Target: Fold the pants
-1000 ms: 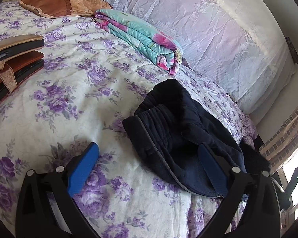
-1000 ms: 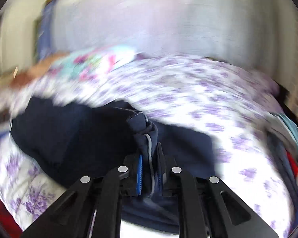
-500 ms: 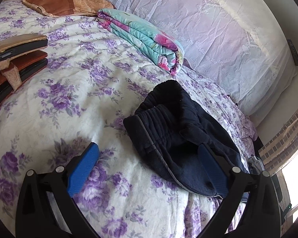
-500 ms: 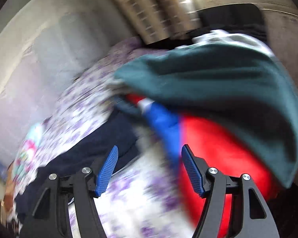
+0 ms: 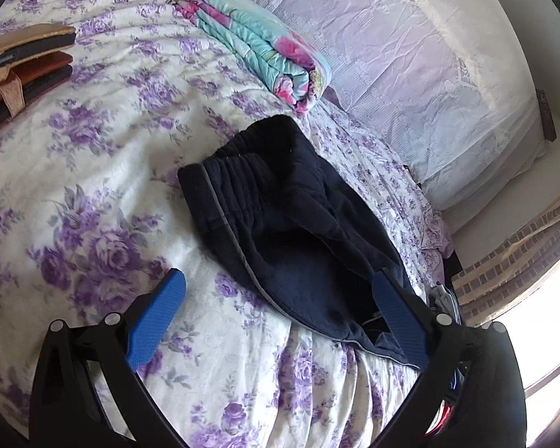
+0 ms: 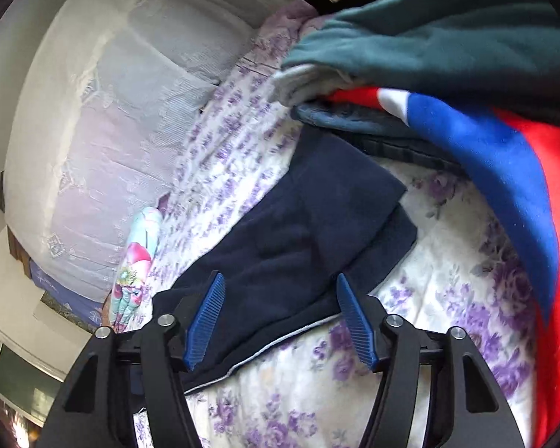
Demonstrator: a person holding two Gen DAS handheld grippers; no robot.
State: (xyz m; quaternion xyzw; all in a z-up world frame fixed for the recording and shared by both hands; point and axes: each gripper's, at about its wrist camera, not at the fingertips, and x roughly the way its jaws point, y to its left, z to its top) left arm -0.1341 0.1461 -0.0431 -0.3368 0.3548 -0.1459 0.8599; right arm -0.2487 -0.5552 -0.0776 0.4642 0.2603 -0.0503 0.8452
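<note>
Left wrist view
left gripper (image 5: 276,310): jaws wide apart, nothing pinched; right pad over the pants hem, left pad over bare bedspread
pants (image 5: 291,224): navy, folded, centre frame on the floral bedspread (image 5: 93,171); waistband toward upper left
folded quilt (image 5: 257,41): teal-pink, upper centre, just beyond the pants
cushions (image 5: 22,63): stacked, left edge
bed edge: lower right, window (image 5: 541,336) beyond
open room: bare bedspread left and lower centre

Right wrist view
right gripper (image 6: 280,321): jaws closing, pads not pressing; pants cloth lies between and below them
pants (image 6: 302,231): centre, hem corner toward right
clothes pile (image 6: 466,74): green, red, blue garments, upper right, overlapping pants' far end
containers: none seen
open room: bedspread (image 6: 429,261) lower right
</note>
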